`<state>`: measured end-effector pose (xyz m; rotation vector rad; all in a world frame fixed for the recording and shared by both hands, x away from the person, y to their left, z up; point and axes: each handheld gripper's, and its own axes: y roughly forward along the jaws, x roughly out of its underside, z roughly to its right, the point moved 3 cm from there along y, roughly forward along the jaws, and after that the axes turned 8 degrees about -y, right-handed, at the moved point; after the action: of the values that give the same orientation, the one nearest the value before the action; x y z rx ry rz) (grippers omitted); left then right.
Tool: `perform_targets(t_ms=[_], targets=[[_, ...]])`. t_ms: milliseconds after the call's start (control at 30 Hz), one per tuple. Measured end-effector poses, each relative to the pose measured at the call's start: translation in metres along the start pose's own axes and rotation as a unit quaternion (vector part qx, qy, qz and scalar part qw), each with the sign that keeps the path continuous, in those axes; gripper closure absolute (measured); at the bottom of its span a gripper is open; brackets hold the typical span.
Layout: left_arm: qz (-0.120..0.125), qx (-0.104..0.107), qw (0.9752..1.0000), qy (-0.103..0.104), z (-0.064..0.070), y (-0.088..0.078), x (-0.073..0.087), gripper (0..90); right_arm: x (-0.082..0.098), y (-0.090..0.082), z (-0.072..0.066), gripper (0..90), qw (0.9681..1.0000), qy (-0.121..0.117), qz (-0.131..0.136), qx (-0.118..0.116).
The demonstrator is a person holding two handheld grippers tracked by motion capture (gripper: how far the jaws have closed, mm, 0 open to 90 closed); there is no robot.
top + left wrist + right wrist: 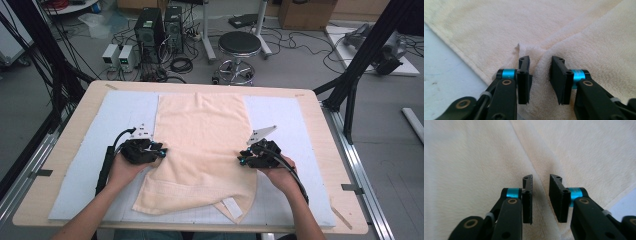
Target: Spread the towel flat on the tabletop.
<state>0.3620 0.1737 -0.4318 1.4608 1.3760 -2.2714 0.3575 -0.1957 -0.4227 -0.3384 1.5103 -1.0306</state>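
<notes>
A cream towel (202, 130) lies folded lengthwise on a pale blue mat (125, 107), its near end skewed, with a white label (232, 206) at the front corner. My left gripper (162, 151) rests at the towel's left edge. In the left gripper view its jaws (540, 61) stand a little apart over a raised crease of towel (499, 37), the pads not pressing it. My right gripper (241, 157) sits at the towel's right edge. Its jaws (541, 178) are likewise parted, with a folded towel edge (584, 152) running between them.
The mat covers a wooden table (80, 115) with bare margins on both sides. Beyond the far edge stand a round stool (239, 45) and computer towers (150, 25) among floor cables. Black frame posts (360, 60) rise at the right.
</notes>
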Motion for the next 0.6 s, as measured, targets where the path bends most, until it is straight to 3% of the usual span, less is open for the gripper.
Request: perform_targets(t_ms=[200, 267, 400, 600], targets=[[0.007, -0.005, 0.9990, 0.044, 0.013, -0.024, 0.004, 60.2, -0.005, -0.029, -0.020, 61.2, 0.9986, -0.019, 0.049, -0.005], [0.015, -0.002, 0.9989, 0.045, 0.016, -0.032, 0.007, 58.2, -0.004, -0.035, -0.029, 58.1, 0.9979, -0.024, 0.060, -0.010], [0.028, 0.027, 0.9975, 0.059, 0.030, -0.048, 0.021, 55.7, 0.002, -0.037, -0.050, 55.4, 0.9961, -0.041, 0.068, -0.037], [0.009, 0.076, 0.9934, 0.086, 0.043, -0.048, 0.047, 50.0, 0.020, -0.025, -0.075, 53.1, 0.9936, -0.058, 0.055, -0.079]])
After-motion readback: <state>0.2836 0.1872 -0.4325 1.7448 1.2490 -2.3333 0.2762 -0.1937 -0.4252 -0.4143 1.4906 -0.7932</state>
